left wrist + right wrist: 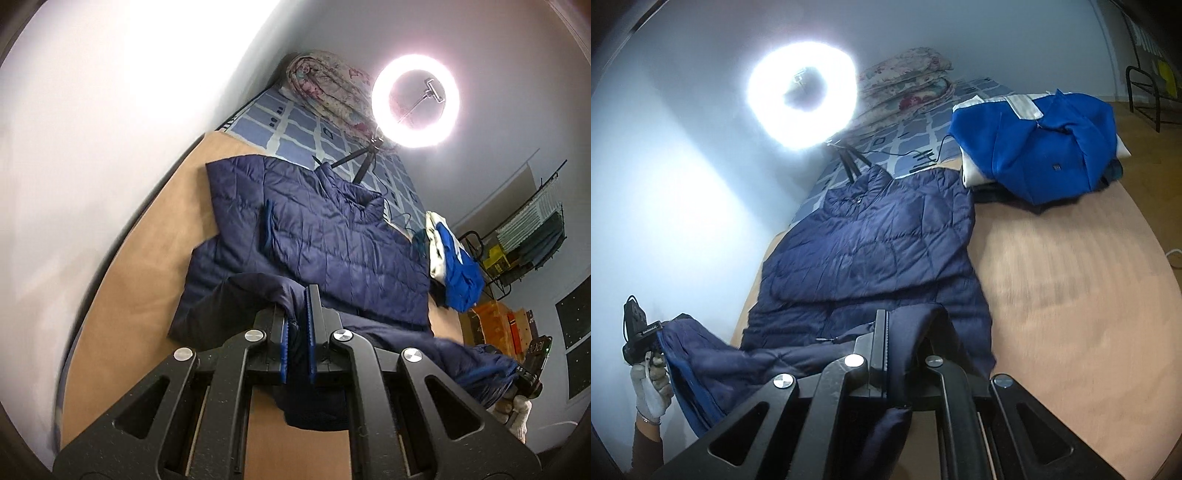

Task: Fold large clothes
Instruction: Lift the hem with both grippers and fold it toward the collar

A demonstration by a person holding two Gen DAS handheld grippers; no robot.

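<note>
board [122, 280]: wide tan sheet, bare along both long sides of the jacket; its rounded near-right edge curves away in the right wrist view, so free room there runs out at the curve
jacket [332, 236]: navy quilted, lying lengthwise on the board, collar toward the far end; sides look already folded in to a long panel, hem end raised off the board
progress: I judge the lengthwise fold is just starting; hem still has to go over toward the collar and be pressed flat, perhaps one more fold after
pile [1034, 144]: blue and white clothes stacked at the far right corner, near the jacket's shoulder but not on it; limits room on that side
light [415, 101]: ring lamp on a small tripod just beyond the collar, cable trailing by it; the far limit for the carried hem
left gripper [298, 332]: clamped on one hem corner, cloth bunched between the blue pads
right gripper [905, 343]: jaws together on the other hem corner, cloth draped over them
hand [652, 387]: gloved, holding the left gripper out at the board's left side
</note>
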